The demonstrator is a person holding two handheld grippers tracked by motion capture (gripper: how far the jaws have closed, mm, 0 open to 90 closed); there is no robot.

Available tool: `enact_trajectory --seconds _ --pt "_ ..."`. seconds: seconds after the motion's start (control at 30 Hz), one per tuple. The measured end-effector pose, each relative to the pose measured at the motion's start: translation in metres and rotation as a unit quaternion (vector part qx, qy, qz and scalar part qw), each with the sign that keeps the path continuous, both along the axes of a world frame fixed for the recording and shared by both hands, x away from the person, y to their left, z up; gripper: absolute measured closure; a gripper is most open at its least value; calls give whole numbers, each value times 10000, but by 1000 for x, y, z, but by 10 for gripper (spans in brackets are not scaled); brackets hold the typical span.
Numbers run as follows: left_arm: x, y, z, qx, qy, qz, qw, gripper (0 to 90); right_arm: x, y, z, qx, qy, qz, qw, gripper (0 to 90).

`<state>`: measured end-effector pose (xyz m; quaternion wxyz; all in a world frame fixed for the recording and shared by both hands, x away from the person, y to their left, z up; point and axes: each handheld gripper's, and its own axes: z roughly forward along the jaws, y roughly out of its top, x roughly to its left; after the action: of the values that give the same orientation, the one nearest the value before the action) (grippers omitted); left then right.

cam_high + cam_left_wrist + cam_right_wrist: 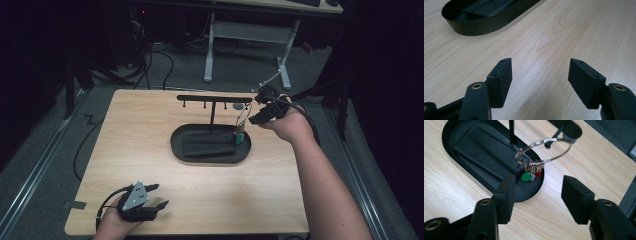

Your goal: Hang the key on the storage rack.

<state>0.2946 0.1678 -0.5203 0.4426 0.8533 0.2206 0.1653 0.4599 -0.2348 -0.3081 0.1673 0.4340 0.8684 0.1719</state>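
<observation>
One key ring hangs from a peg at the right end of the black stand, its wire loop hooked over the peg and its bunch of keys with coloured tags dangling just above the right end of the oval tray. The ring looks light and stiff, thin metal that would slip between flat pads, and the keys will swing and rattle if it is jerked. The best place to take hold is probably the bare stretch of wire away from the bunch, pinched across the wire so the loop can be lifted clear of the peg.

The right hand-held gripper sits just in front of the ring with its jaws released and apart, nothing between them; the ring hangs free on its own. The left hand-held gripper rests low over the near left corner of the counter, jaws also spread and empty, well apart from the tray.

By count: one stand with one crossbar and several small pegs, one tray, one dark flat wallet-like pad lying in it, one key ring, at least three coloured tags (green, white, red), and two hand-held grippers.
</observation>
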Motion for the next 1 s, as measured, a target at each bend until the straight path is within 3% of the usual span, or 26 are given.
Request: enact_trajectory --seconds 0.2,0.33,0.53,0.7,0.87,1.0 --pt "-1 0 0 18 3 4 10000 365 -19 -10 -20 238 -98 -109 9996 334" --pt "0 1 -1 0 -4 34 10000 365 -31 -19 -39 540 -83 -189 9983 297" --pt "0 2 -1 12 10 41 10000 365 -50 -28 -72 672 -188 -254 9972 272" --pt "0 0 -2 50 25 19 10000 365 -70 -31 -101 739 -438 -268 9959 245" --pt "0 -1 -2 75 28 8 10000 364 -93 -34 -128 971 -752 -381 9917 244" --pt "0 -2 -2 97 37 4 9999 364 -112 -38 -147 1293 -1057 -450 9849 232"
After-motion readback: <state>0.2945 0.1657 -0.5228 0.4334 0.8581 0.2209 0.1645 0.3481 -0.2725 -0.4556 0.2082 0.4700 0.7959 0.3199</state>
